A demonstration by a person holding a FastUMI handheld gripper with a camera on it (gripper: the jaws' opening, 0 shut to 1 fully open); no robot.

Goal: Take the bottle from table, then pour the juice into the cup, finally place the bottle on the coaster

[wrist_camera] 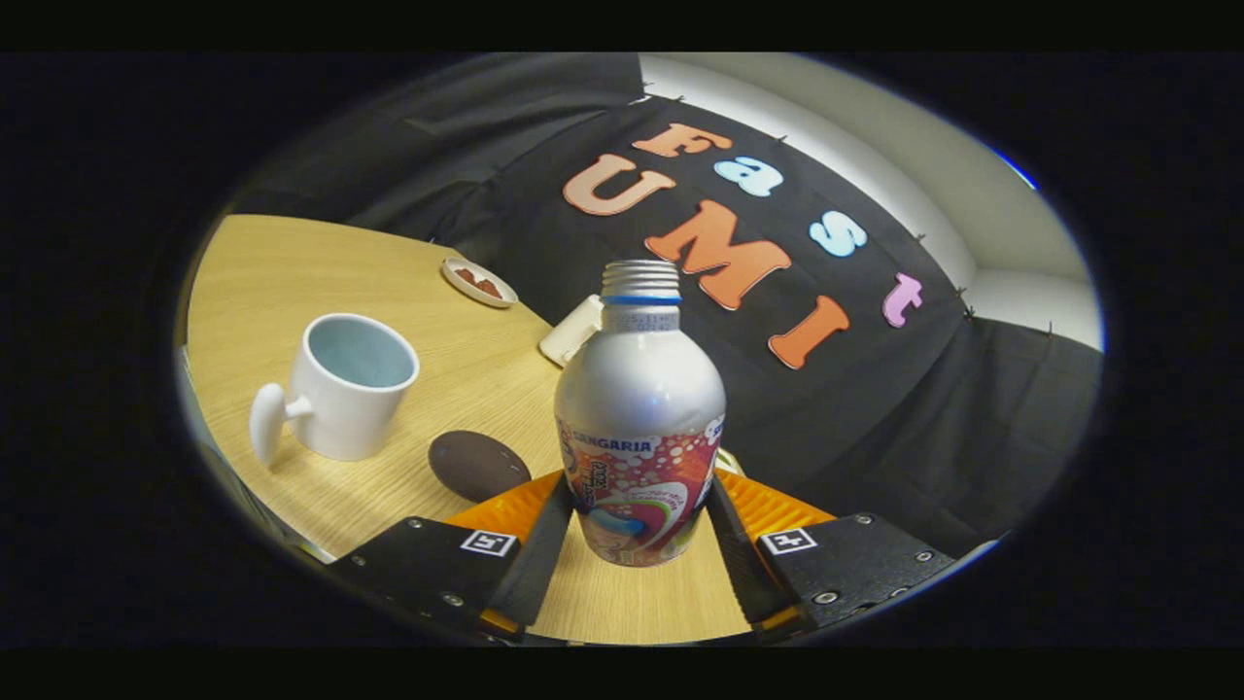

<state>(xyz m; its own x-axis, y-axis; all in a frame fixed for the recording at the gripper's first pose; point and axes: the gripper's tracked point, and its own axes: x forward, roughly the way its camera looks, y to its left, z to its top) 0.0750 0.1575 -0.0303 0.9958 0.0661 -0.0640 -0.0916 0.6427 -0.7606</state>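
1. Gripper (639, 520) sat at bottom centre of the frame, fingers angled in toward the bottle from both sides.
2. Bottle (639, 428) stood upright between the fingers on the table (292, 272); silver body, printed label on the lower half, threaded silver neck with a blue ring, no cap visible on top.
3. Fingers were closed in to roughly bottle width, one on each side of the label. Both looked to be touching the bottle's sides, but the fisheye curve at the contact points made it hard to confirm real pressure, so firm grip: cannot tell.
4. Bottle base appeared to rest on the wood surface, not lifted.
5. Cup (345, 384) stood left of centre, upright, white outside, pale blue inside, handle pointing toward the lower left. It was well apart from the bottle and looked empty.
6. Coaster (478, 465), dark brown and oval, lay flat on the table between cup and bottle, just beside the left finger and apart from the bottle.
7. Small dish (478, 282) with reddish-brown pieces sat upper left of centre, near the table's far edge.
8. Pale cream object (571, 331) lay behind the bottle, partly hidden by it; kind unclear.
9. Table was light wood grain.
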